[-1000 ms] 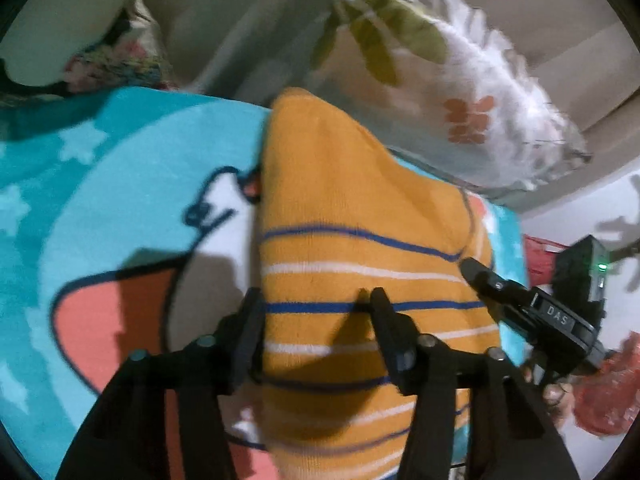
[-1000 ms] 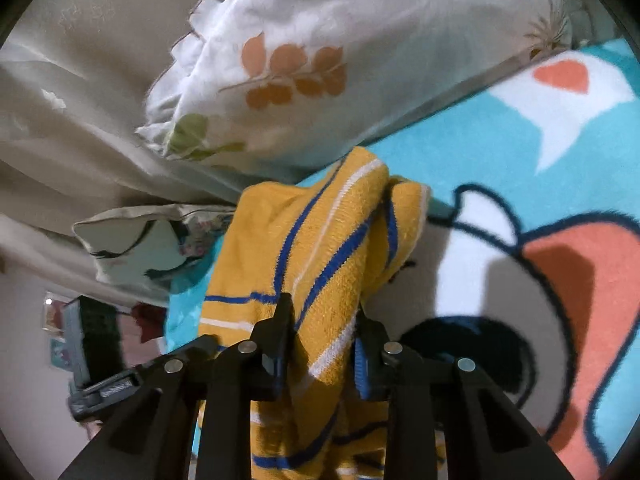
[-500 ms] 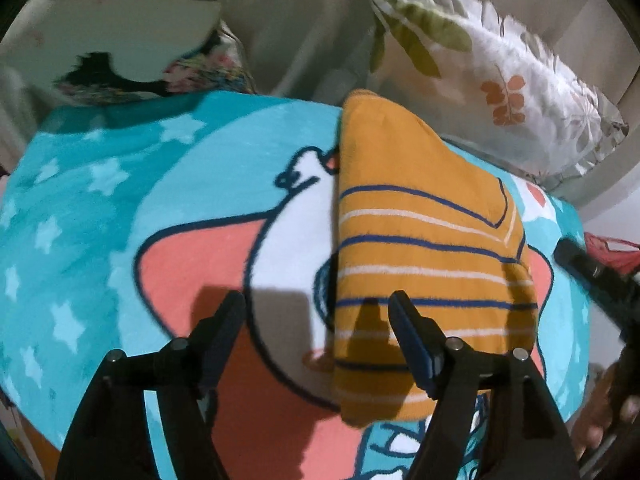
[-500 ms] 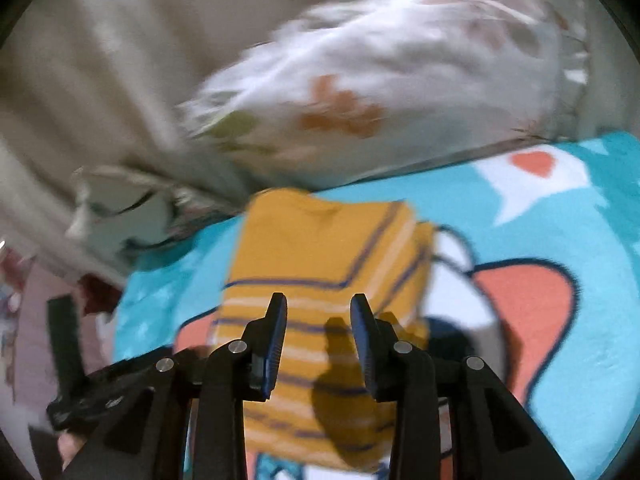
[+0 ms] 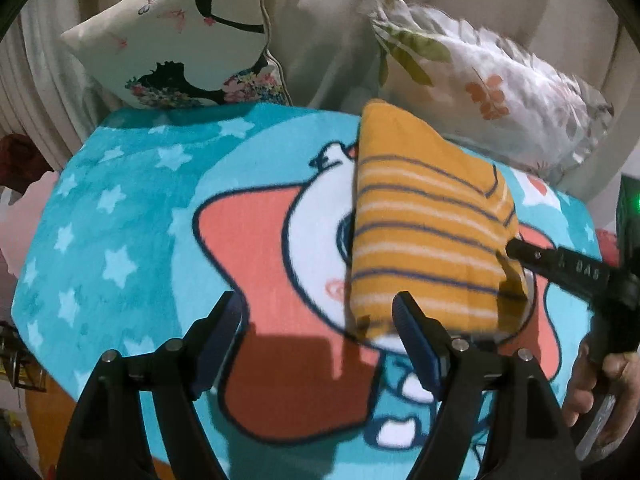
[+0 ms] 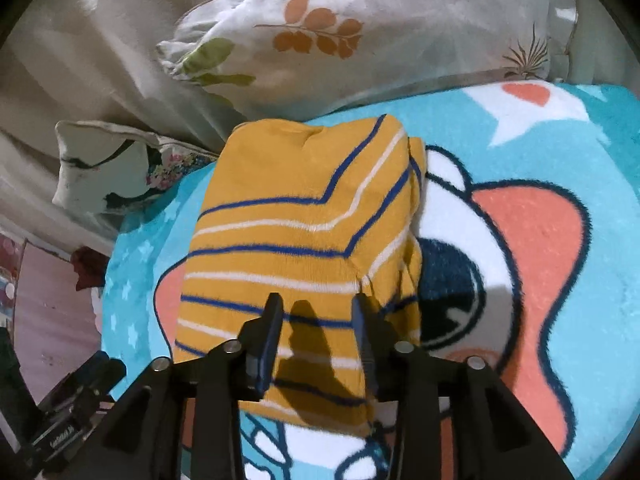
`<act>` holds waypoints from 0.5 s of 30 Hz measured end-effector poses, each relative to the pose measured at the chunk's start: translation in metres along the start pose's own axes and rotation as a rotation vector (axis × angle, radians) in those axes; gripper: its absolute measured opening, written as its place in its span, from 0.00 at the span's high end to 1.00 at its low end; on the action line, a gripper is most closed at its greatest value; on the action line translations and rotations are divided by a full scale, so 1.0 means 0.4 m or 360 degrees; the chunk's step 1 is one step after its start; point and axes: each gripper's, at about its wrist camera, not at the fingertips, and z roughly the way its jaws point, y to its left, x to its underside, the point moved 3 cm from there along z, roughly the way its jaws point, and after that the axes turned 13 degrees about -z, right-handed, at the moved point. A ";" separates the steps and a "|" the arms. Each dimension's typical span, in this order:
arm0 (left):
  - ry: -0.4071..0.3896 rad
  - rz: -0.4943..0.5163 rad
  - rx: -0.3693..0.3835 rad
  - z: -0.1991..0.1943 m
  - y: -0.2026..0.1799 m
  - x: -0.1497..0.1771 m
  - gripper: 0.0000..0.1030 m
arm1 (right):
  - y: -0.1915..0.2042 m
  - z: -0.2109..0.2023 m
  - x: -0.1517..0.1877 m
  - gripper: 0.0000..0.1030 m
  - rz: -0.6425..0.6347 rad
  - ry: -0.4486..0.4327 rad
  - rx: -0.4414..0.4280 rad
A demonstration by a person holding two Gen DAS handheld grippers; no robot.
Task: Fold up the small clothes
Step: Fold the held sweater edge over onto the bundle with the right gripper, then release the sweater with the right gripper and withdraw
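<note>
A small orange garment with blue and white stripes (image 5: 428, 232) lies folded into a narrow rectangle on a turquoise cartoon blanket (image 5: 120, 216). It also shows in the right wrist view (image 6: 304, 240). My left gripper (image 5: 318, 320) is open and empty, back from the garment's near edge, its right finger (image 5: 416, 332) beside the near corner. My right gripper (image 6: 318, 312) is open just over the garment's near part, holding nothing. From the left wrist view the right gripper (image 5: 520, 248) touches the garment's right edge.
A leaf-print pillow (image 6: 360, 32) lies right behind the garment. A white cushion with a black figure (image 5: 184, 40) leans at the back left. Beige curtain (image 5: 320, 12) hangs behind. The blanket's edge (image 5: 24, 280) drops off at the left.
Both grippers let go of the garment and pulled back. The garment, held up before, now lies flat and folded on the blanket. My left gripper opened wide.
</note>
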 end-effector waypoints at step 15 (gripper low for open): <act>0.0100 0.0171 0.0125 -0.013 -0.030 0.100 0.25 | 0.001 -0.033 0.161 0.56 0.0111 0.0047 0.0005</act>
